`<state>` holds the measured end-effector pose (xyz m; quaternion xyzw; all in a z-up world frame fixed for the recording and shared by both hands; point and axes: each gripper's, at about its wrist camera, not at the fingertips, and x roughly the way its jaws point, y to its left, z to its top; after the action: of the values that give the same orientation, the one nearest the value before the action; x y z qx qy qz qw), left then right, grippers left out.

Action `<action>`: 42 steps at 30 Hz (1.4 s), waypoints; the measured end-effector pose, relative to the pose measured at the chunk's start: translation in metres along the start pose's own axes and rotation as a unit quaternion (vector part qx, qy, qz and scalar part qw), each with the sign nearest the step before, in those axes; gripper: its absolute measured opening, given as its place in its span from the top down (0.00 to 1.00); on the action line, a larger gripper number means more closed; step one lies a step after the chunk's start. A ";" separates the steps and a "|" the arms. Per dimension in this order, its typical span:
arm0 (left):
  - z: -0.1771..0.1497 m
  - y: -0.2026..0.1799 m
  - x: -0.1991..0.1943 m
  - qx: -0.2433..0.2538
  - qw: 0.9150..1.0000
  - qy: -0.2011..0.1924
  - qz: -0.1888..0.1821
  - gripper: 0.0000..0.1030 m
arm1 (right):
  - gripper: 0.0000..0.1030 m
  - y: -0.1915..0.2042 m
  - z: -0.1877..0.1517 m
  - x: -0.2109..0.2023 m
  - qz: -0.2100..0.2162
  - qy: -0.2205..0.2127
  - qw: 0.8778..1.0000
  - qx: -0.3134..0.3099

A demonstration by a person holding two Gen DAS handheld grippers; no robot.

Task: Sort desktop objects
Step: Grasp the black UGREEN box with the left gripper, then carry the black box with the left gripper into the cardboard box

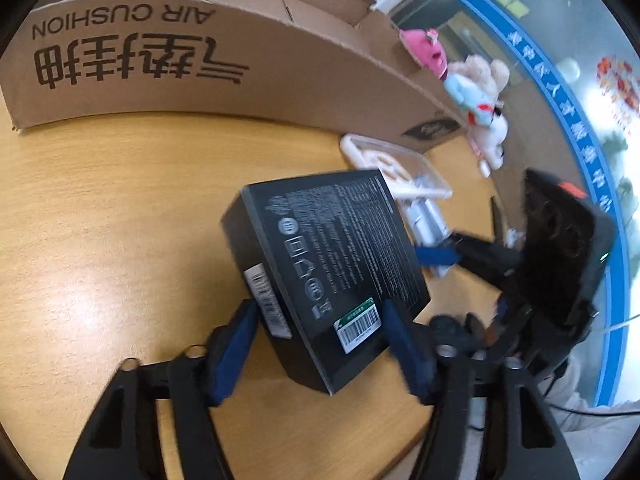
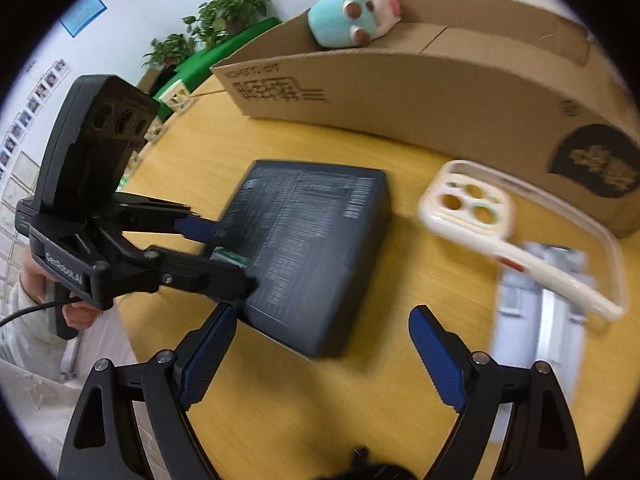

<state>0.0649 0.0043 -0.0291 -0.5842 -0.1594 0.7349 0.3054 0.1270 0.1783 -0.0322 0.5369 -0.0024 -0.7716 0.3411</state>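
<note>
The black box (image 1: 332, 272), mid-frame on the table (image 1: 100, 220), is pinched only at its near corner by the half-closed left gripper (image 1: 320, 344), so it could get twisted loose if lifted, while the right gripper (image 2: 320, 356) is held wide open, empty.

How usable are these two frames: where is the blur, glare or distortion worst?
Left wrist view: heavy fisheye bending of the cardboard box, a soft glare patch on the table, and the black box slightly smeared though its print is partly legible. Right wrist view: strongest motion blur on the phone case and the silvery packet beneath it; black box text unreadable.
</note>
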 end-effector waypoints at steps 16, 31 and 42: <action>0.025 -0.016 -0.019 0.045 0.998 -0.039 0.036 0.66 | 0.13 -0.001 0.033 -0.001 -0.013 -0.023 0.998 -0.055; 0.100 -0.104 -0.131 0.153 0.964 -0.207 0.064 0.67 | 0.16 0.018 0.117 -0.121 -0.080 -0.170 0.977 -0.099; 0.178 -0.124 -0.178 0.180 0.945 -0.259 0.083 0.67 | 0.16 0.015 0.202 -0.156 -0.090 -0.223 0.964 -0.112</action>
<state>-0.0498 0.0074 0.2273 -0.3204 -0.0488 0.8998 0.2920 -0.0035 0.1764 0.1882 0.3071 0.0566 -0.8949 0.3190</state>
